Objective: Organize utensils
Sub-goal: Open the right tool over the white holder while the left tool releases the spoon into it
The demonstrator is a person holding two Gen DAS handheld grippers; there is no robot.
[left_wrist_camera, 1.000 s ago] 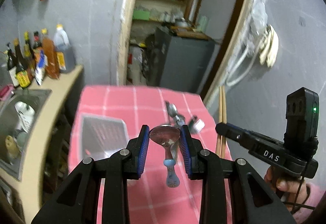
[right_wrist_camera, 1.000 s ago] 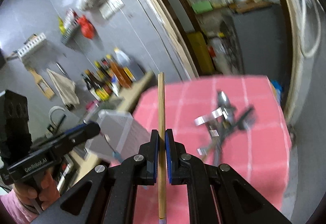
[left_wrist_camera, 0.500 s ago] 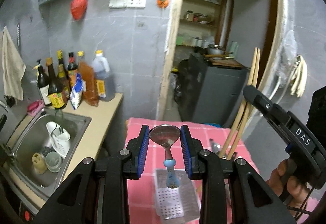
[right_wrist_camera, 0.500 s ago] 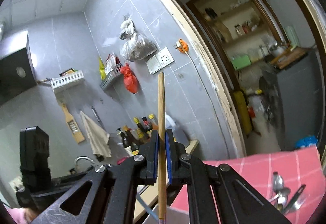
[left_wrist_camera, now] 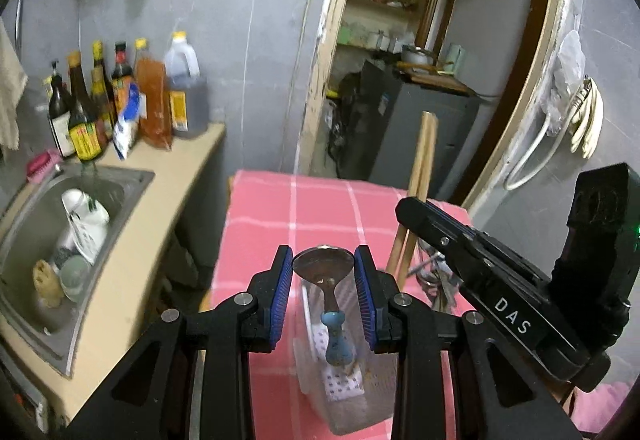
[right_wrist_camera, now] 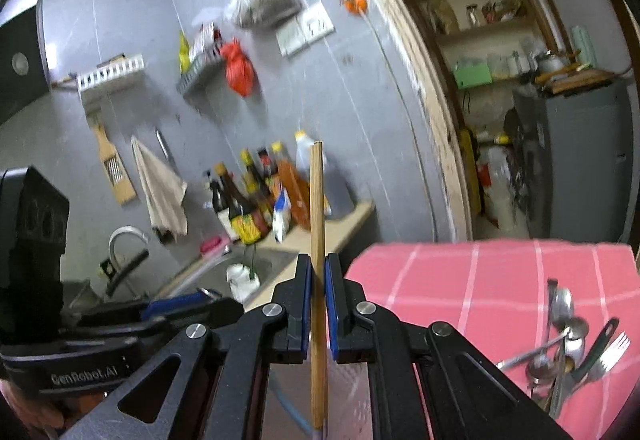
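Table with pink checked cloth (left_wrist_camera: 320, 208). Clear plastic container (left_wrist_camera: 348, 400) on it at near edge; heap of metal spoons and forks (right_wrist_camera: 568, 344) at its right side. Beige counter (left_wrist_camera: 132, 240) just left, with steel sink (left_wrist_camera: 36, 236) and bottles (left_wrist_camera: 120, 100) at the back.

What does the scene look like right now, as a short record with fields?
left hand-held gripper: shut on metal spoon with blue handle, bowl up
right hand-held gripper: shut on wooden chopsticks, upright
below spoon: clear plastic perforated container
surface: pink checked tablecloth
loose utensils: metal pile on cloth, fork included
left of table: steel sink
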